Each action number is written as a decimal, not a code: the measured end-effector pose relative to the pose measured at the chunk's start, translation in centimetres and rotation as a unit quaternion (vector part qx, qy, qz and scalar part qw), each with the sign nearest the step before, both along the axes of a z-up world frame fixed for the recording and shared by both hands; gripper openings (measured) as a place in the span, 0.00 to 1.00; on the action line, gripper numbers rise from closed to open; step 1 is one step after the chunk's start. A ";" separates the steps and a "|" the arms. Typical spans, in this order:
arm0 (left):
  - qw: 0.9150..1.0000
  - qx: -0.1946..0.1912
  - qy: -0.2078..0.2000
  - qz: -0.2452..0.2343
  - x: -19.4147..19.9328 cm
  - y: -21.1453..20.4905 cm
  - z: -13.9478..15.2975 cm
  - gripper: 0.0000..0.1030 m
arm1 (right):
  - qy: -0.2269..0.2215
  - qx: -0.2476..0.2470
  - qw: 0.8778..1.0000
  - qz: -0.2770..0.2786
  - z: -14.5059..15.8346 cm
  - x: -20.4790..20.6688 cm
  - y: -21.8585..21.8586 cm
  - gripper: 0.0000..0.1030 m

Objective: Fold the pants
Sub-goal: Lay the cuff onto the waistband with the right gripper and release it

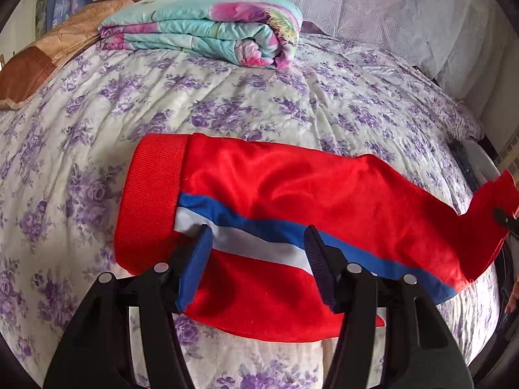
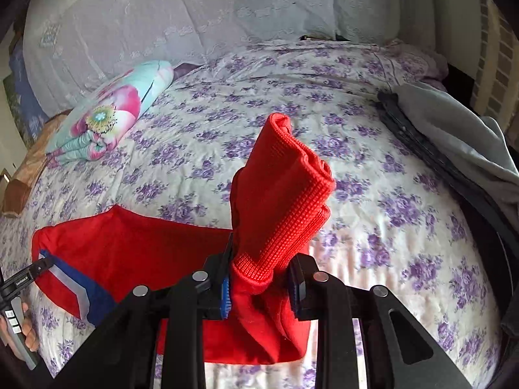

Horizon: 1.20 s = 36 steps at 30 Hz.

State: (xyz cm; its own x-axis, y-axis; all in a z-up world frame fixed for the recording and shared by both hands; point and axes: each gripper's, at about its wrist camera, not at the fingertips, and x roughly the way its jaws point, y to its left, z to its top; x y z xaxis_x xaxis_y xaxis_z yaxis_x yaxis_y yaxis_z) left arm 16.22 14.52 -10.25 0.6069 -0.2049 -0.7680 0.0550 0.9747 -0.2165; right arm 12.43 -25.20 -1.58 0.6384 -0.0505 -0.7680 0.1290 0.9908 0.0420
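Observation:
Red pants (image 1: 292, 188) with a blue and white side stripe lie across the flowered bed, ribbed waistband at the left. My left gripper (image 1: 258, 243) is open, its fingers standing apart over the stripe near the waistband. My right gripper (image 2: 261, 282) is shut on the ribbed red cuff end of the pants (image 2: 285, 194) and holds it lifted above the bed, the fabric bunched upright between the fingers. The right gripper's tip shows at the far right of the left wrist view (image 1: 504, 218). The left gripper shows at the left edge of the right wrist view (image 2: 26, 280).
A folded turquoise and pink flowered quilt (image 1: 207, 26) lies at the back of the bed. A brown pillow (image 1: 42, 61) is at the back left. A grey cloth (image 2: 460, 136) and a dark strip lie along the bed's right edge. A white curtain (image 2: 181, 16) hangs behind.

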 end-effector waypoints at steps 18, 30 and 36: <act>1.000 -0.015 -0.010 -0.012 -0.6 0.5 -0.5 0.56 | 0.107 -0.080 0.975 0.179 -6.0 1.6 16.5 0.58; 1.000 -0.005 -0.012 -0.011 -0.6 0.3 -0.5 0.56 | 0.123 0.001 0.981 0.151 -6.3 6.1 13.3 0.11; 1.000 -0.002 -0.015 -0.020 -0.6 0.0 -0.6 0.61 | 0.126 0.004 0.980 0.153 -6.9 5.9 13.9 0.12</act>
